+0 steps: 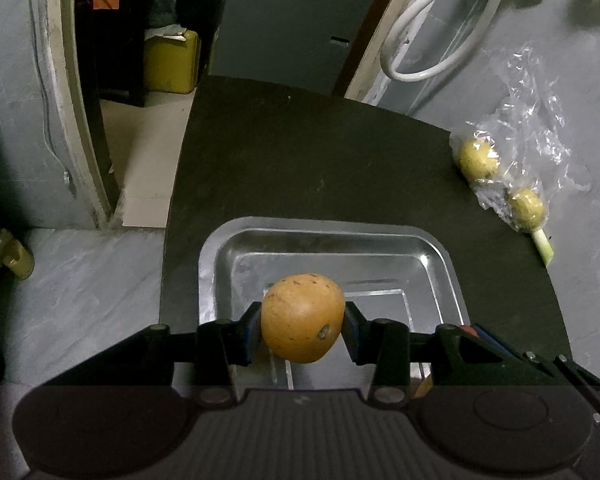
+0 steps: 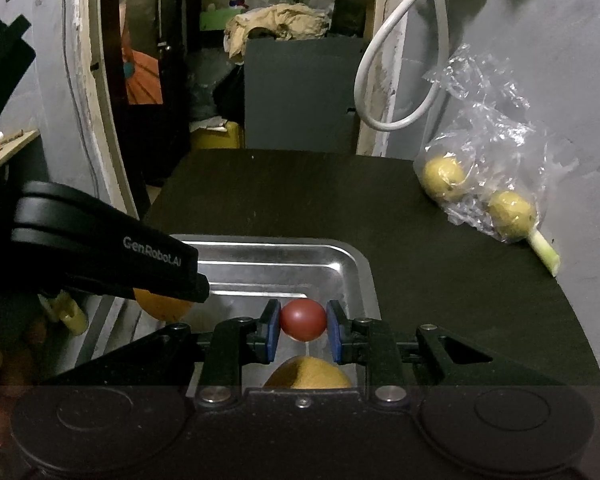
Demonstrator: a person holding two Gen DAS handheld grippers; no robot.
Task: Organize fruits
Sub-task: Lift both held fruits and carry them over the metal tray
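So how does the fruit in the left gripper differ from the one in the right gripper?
The round orange-brown fruit in the left gripper is clearly bigger than the small smooth red fruit in the right gripper. The orange-brown one is speckled and dull; the red one is plain and slightly glossy. Both are clamped between blue pads over the shiny metal tray.

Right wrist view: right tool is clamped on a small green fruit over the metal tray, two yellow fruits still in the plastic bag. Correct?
Not quite. In the right wrist view the fruit in the right tool is red, not green. The rest holds: it is over the metal tray, and two yellow fruits sit in the plastic bag.
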